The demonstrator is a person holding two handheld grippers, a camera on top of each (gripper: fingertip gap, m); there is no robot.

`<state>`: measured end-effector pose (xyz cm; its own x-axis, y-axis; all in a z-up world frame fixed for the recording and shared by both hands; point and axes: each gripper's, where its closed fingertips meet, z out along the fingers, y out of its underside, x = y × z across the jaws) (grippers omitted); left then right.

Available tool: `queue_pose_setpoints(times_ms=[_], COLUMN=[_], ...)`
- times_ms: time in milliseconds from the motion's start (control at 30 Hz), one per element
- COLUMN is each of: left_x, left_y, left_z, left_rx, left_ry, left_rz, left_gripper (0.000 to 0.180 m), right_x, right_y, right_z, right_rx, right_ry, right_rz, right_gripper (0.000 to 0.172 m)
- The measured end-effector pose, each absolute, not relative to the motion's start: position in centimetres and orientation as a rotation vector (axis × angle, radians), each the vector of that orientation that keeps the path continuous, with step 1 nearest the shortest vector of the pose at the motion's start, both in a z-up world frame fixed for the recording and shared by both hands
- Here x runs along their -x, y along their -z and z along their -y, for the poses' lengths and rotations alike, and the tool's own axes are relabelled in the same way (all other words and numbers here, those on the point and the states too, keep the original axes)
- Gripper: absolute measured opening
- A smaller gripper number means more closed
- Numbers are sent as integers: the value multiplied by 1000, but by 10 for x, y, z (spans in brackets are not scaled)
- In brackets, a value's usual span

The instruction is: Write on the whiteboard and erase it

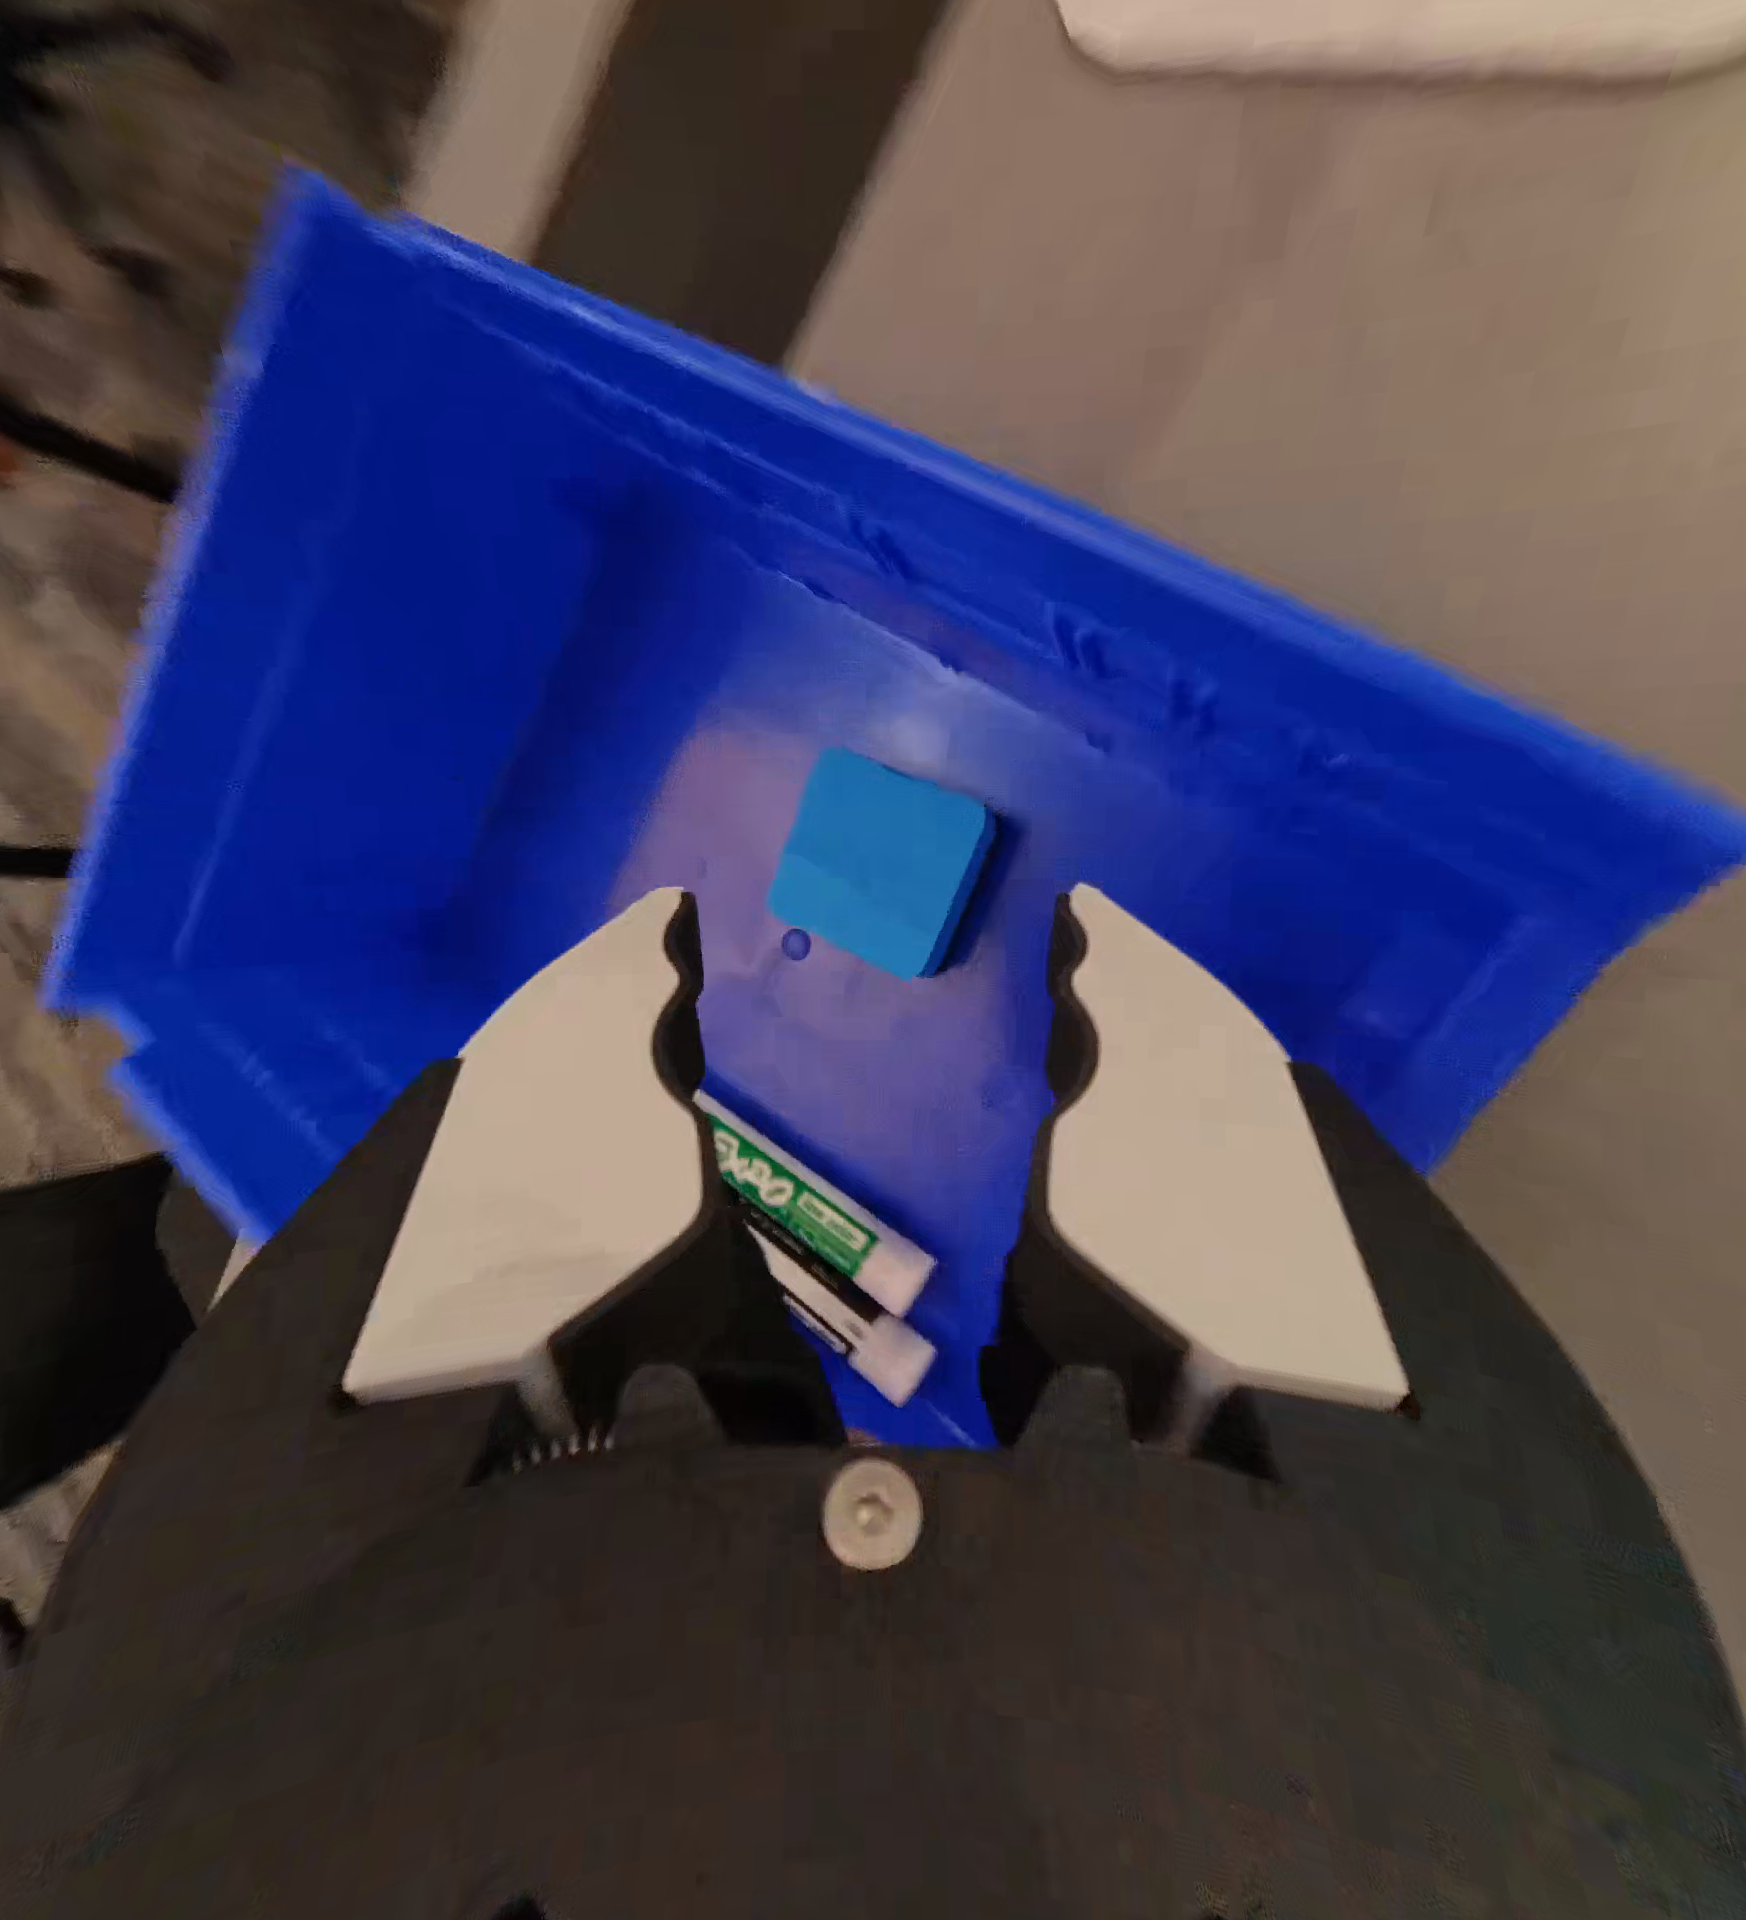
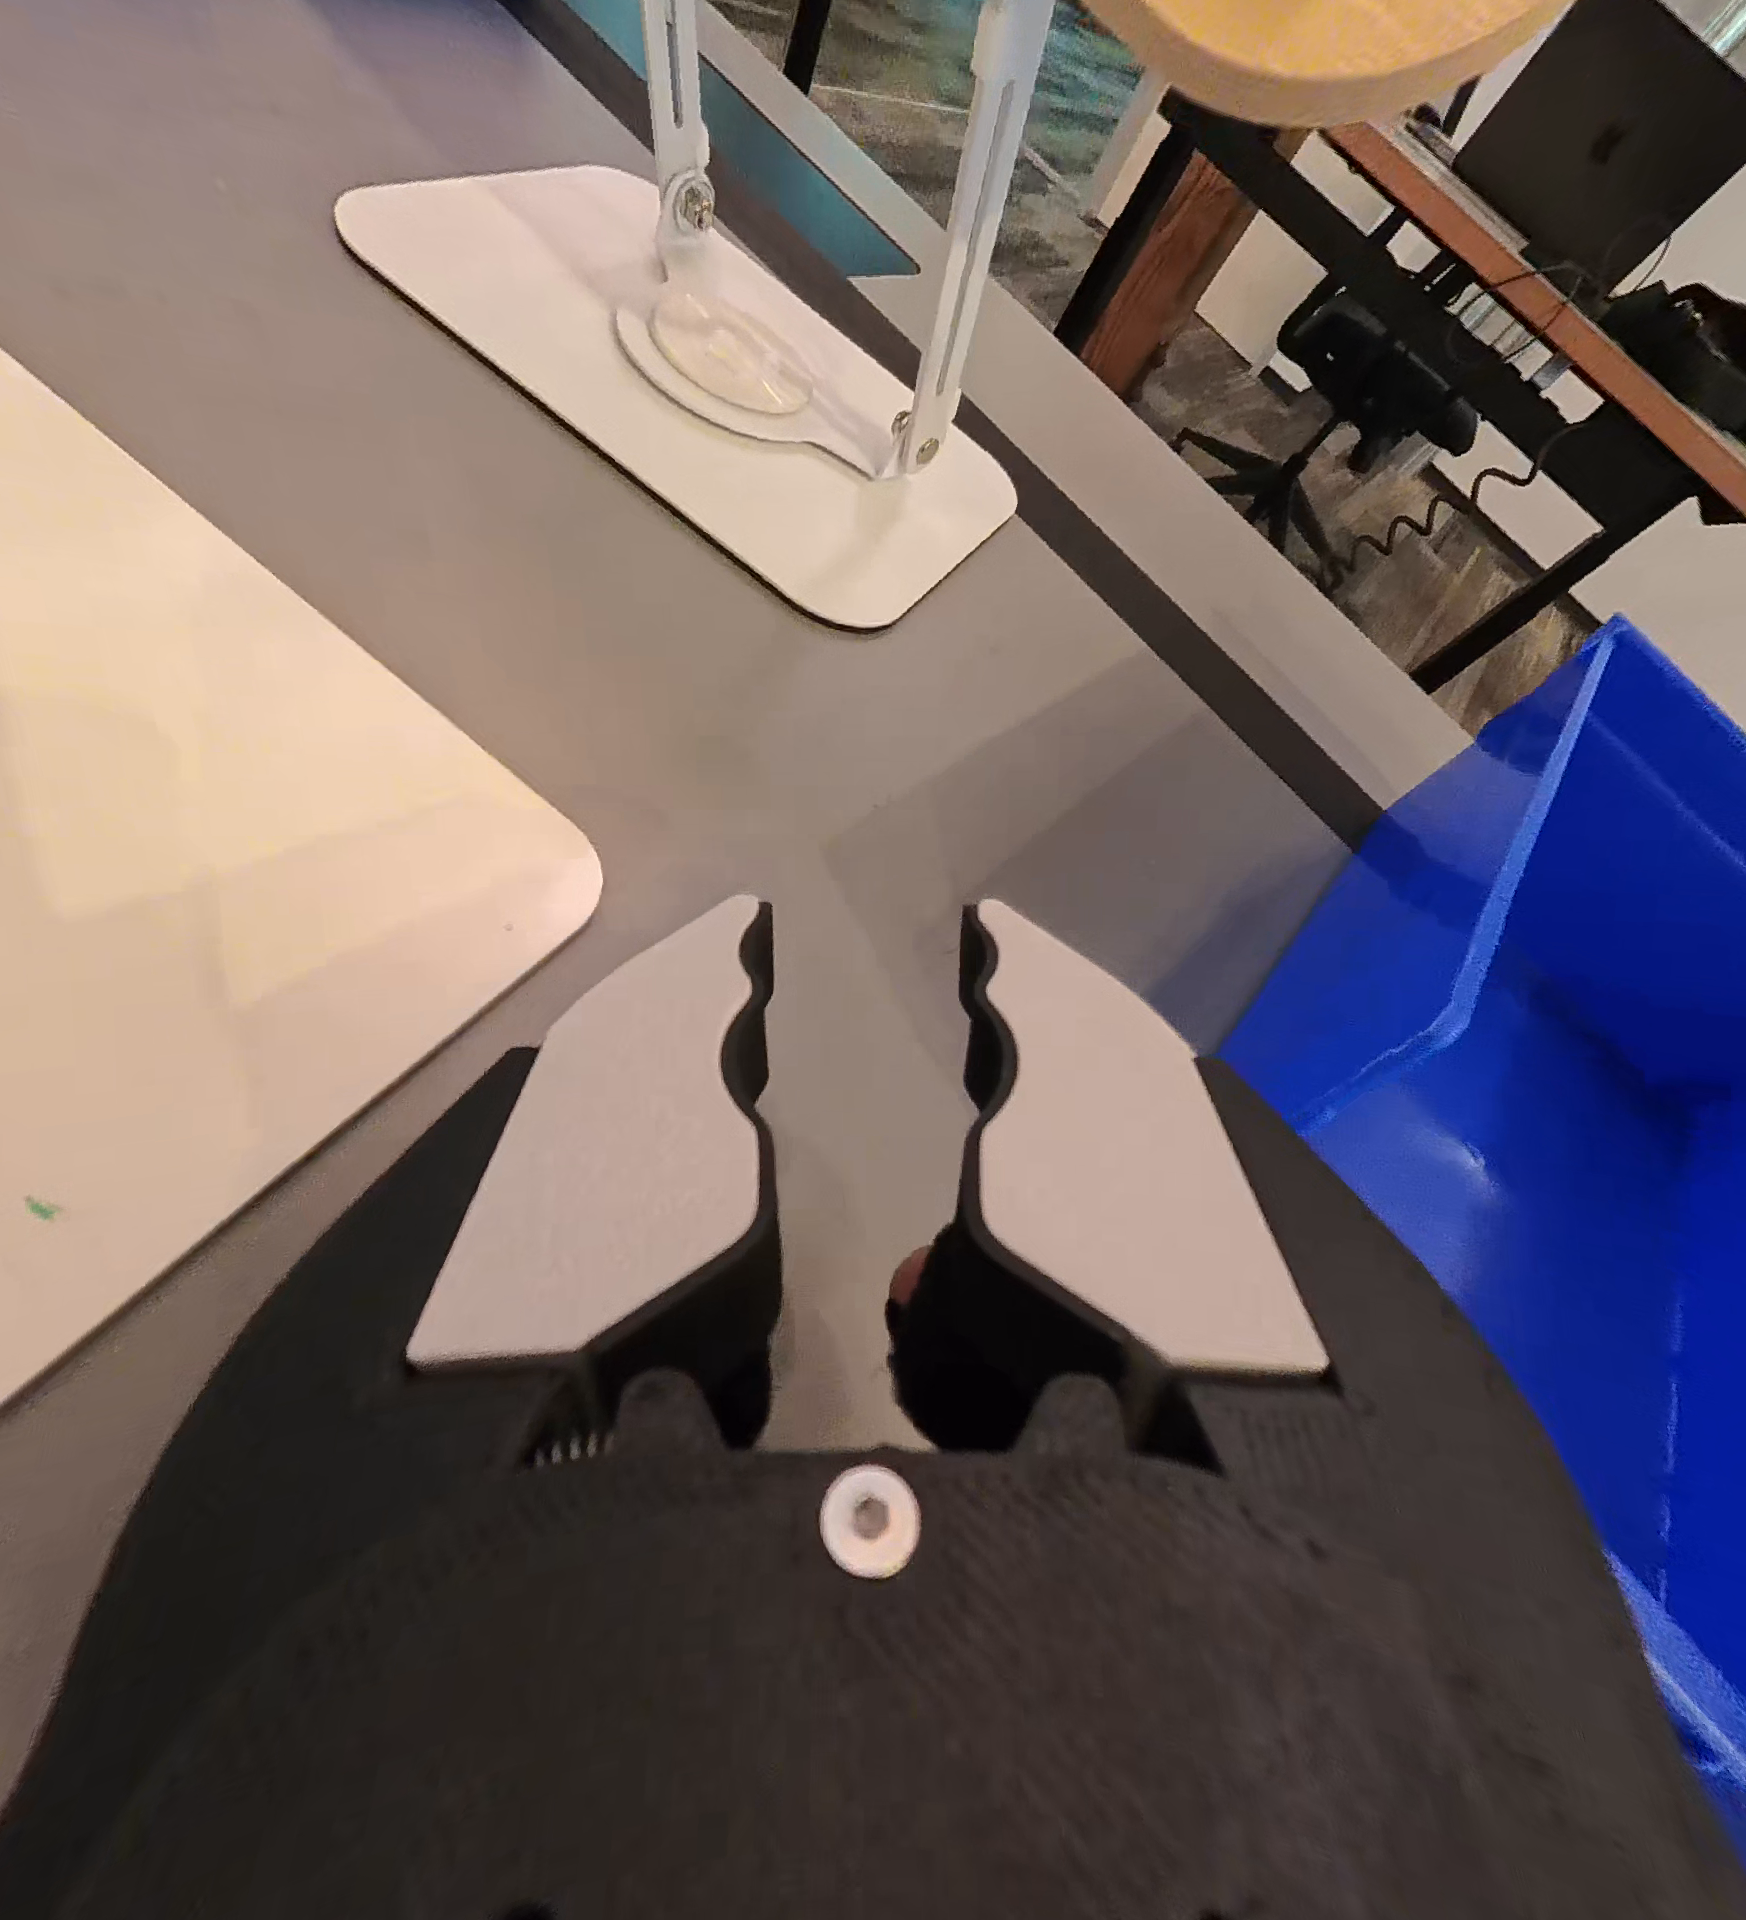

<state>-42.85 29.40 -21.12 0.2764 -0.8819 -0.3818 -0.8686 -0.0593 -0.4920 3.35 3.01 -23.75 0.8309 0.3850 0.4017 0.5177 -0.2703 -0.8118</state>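
At bin floor: light-blue eraser (image 1: 879,862), lying flat, just ahead of the left gripper (image 1: 874,909), whose spread fingers grip nothing. Two markers (image 1: 848,1236) lie nearer, partly under its left finger. Blue bin (image 1: 412,665) stands on grey table (image 2: 557,665) beside whiteboard (image 2: 173,779), which bears a small green mark. Right gripper (image 2: 867,914) hovers parted, empty. Step, as judged: fetching a tool; next calls for lowering and closing on one.

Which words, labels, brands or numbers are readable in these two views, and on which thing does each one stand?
Green-label marker in the bin: printed label; I do not copy its wording.
Second marker, black label: too blurred to read.
Laptop: a faint lid emblem, no words.
Whiteboard: no writing, only a small green mark.
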Motion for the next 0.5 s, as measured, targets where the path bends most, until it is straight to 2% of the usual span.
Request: queue_pose_setpoints(times_ms=[200, 267, 400, 500], left_x=[433, 435, 430, 430], left_y=[277, 291, 295, 276], left_z=[-324, -325, -325, -323], left_rx=[2067, 2094, 2138, 2112], left_ry=[70, 85, 174, 138], left_rz=[-1816, -1851, -1811, -1749], left_gripper=[69, 62, 56, 56], right_x=[-36, -37, -36, -22], right_y=[240, 243, 242, 229], right_z=[-31, -30, -31, -30], right_rx=[1882, 1892, 1885, 1844], right_ry=[131, 126, 140, 182], right_rz=[670, 670, 684, 747], right_gripper=[33, 33, 33, 33])
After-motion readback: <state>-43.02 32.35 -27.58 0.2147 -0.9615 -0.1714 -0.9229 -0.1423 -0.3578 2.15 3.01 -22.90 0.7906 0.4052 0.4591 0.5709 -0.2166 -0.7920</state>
